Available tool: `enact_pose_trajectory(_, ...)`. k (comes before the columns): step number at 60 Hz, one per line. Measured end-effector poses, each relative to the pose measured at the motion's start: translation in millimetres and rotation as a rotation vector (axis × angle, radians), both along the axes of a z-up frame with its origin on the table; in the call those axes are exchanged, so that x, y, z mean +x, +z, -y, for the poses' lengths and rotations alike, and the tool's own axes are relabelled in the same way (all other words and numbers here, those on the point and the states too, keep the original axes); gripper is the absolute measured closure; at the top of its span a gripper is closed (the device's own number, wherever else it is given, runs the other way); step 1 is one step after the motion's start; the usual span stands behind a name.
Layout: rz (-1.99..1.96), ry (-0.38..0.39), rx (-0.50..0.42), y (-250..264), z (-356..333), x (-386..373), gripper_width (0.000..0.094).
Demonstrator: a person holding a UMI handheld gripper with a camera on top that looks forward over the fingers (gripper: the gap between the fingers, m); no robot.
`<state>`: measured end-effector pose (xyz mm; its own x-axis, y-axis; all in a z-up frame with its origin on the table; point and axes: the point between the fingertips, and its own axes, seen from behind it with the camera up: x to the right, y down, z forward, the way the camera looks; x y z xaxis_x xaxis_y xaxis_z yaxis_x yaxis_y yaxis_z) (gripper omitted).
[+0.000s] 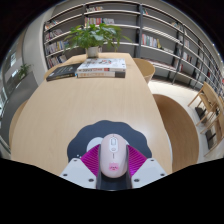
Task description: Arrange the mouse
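A white mouse (113,156) with a grey scroll wheel lies lengthwise between the fingers of my gripper (113,150). The magenta pads (92,158) touch it on both sides, so the gripper is shut on the mouse. Under and around the mouse is a black rounded mouse mat (110,127), resting on the near end of a long wooden table (80,105). Whether the mouse rests on the mat or hangs just above it I cannot tell; its underside is hidden.
At the table's far end lies a stack of books (102,68) with a dark book (62,72) to its left and a potted plant (93,37) behind. A chair (146,68) stands at the far right corner. Bookshelves (160,35) line the back.
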<state>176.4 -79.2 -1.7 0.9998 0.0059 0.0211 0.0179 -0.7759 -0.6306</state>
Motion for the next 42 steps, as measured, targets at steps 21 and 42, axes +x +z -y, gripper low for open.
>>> enact_pose_trajectory(21,0.01,-0.034,-0.061,-3.5,8.4,4.9,0.0223)
enact_pose_trajectory(42,-0.008,-0.018,0.175,146.4,5.8,-54.1,0.0216)
